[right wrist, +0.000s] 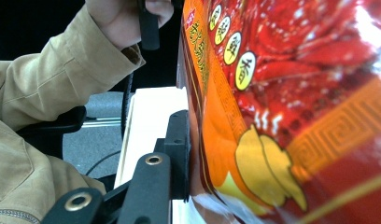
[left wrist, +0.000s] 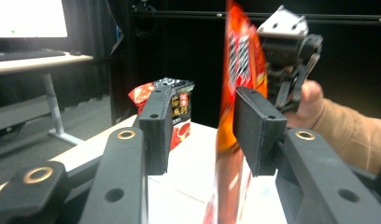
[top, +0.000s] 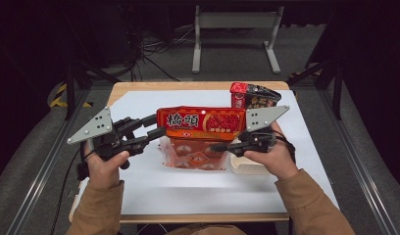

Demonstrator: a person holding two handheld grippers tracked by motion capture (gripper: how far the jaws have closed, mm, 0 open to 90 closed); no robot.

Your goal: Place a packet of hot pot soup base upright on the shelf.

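The red snack bag [top: 201, 122] looks light, crinkly and slippery, so it is best pinched at a flat sealed end rather than its puffy middle. It hangs above the table [top: 139, 98], its right end clamped in the right tongs [top: 222, 146]. Its left end sits between the parted left tongs [top: 156, 126], whose pads do not press it.

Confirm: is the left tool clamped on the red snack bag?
No. The left tool's pads stand apart, and the red snack bag's edge runs loose between them.
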